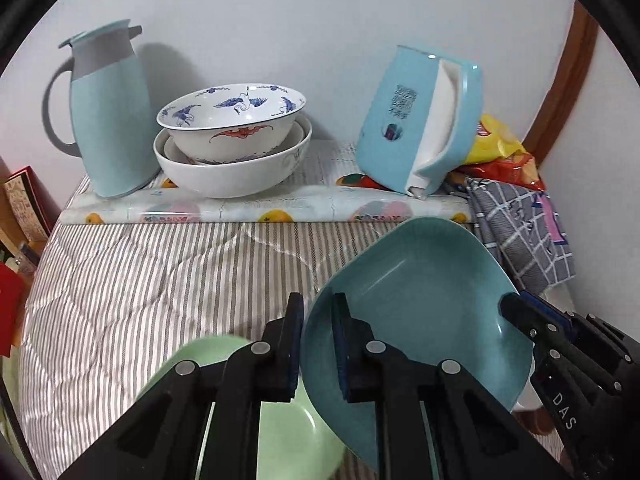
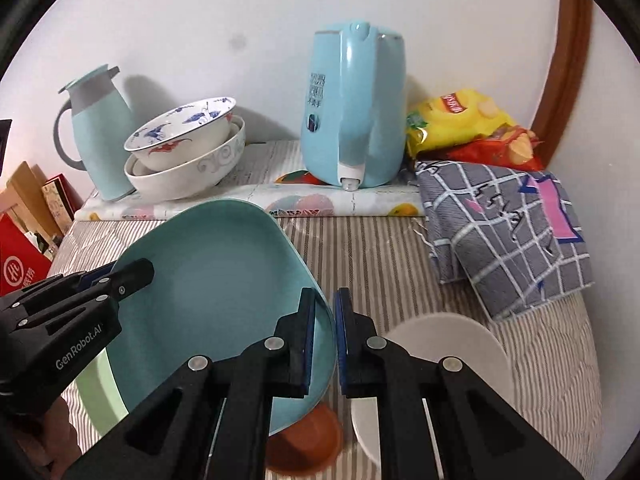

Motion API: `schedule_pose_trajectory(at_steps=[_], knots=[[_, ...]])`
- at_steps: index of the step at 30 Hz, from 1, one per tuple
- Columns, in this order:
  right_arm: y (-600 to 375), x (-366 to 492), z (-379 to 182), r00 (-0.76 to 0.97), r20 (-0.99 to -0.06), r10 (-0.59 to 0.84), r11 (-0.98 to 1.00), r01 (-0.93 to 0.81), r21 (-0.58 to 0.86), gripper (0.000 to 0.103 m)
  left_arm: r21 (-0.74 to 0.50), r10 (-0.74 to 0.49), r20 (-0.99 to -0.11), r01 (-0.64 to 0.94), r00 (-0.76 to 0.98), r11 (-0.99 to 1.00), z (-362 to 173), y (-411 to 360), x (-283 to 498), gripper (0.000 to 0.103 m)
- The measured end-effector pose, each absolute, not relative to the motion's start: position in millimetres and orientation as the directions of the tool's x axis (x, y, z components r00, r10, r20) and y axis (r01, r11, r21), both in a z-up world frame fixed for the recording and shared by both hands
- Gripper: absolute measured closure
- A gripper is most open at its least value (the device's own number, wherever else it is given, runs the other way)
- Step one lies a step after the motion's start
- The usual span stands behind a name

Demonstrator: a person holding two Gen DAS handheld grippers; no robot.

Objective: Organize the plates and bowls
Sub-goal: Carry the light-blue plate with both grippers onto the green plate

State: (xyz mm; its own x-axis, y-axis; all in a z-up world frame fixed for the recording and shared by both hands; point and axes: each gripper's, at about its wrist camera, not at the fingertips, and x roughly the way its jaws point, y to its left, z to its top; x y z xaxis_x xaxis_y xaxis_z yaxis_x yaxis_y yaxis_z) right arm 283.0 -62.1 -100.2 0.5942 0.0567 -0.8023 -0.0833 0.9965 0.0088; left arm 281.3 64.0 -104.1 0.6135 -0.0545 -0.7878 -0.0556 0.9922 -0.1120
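Note:
A teal squarish plate [image 1: 420, 300] is held in the air between both grippers, tilted. My left gripper [image 1: 318, 340] is shut on its left rim. My right gripper [image 2: 325, 332] is shut on its right rim [image 2: 320, 320]; the plate [image 2: 208, 300] fills the left of the right wrist view. A light green plate [image 1: 280, 420] lies on the striped cloth below, also in the right wrist view [image 2: 100, 392]. A white plate [image 2: 440, 352] and a small brown dish [image 2: 308, 444] lie under my right gripper. Stacked white bowls [image 1: 232, 140] with blue cranes stand at the back.
A teal thermos jug [image 1: 108, 112] stands back left, a blue electric kettle [image 2: 352, 112] back right on a patterned mat [image 1: 260, 208]. Snack bags [image 2: 460, 120] and a grey checked cloth [image 2: 508, 232] lie at the right. Boxes [image 2: 24, 240] stand at the left edge.

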Motion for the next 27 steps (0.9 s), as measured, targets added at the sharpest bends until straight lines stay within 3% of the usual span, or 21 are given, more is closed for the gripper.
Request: schedule_pose_trajectory(at_steps=[27], knots=[[-88,164,-48,0.669,-0.74,0.069,0.997,-0.02,0.076,0.093,-0.152,-0.089,-0.725,-0.033,0.683,0.988,-53,40,181,0.089]])
